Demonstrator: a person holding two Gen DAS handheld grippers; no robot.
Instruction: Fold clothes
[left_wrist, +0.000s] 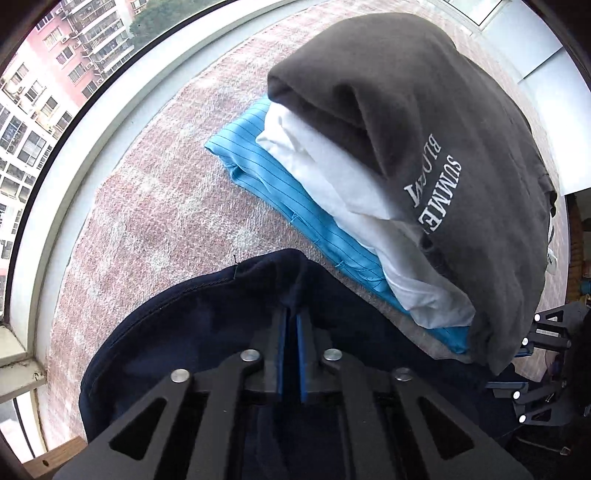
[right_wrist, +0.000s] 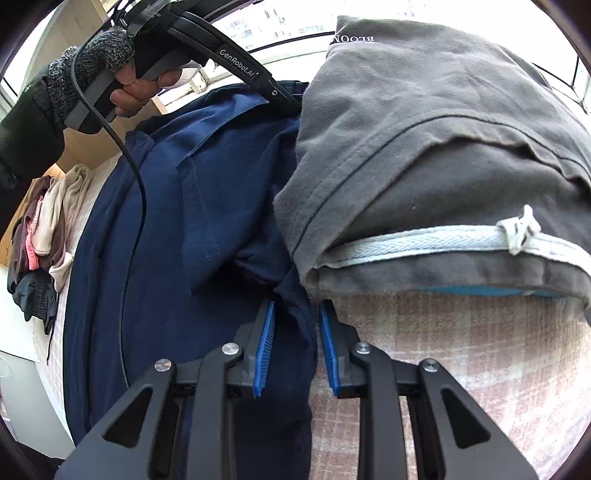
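My left jaws (left_wrist: 291, 317) clench a fold of the navy garment (left_wrist: 192, 332); my right jaws (right_wrist: 295, 314) stand parted around its edge. Beside it a folded stack (grey top (left_wrist: 424, 110), white (left_wrist: 332, 166), blue (left_wrist: 266, 177)) lies on the table (left_wrist: 147, 221), while unfolded clothes (right_wrist: 48, 229) wait nearby, so folding remains.

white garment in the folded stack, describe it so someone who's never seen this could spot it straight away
Start at the pinkish checked cloth covering the surface by the window, and find the folded stack. The white garment is its middle layer, over the blue striped piece and under the dark grey sweatshirt. It alone is plain, without stripes or lettering.
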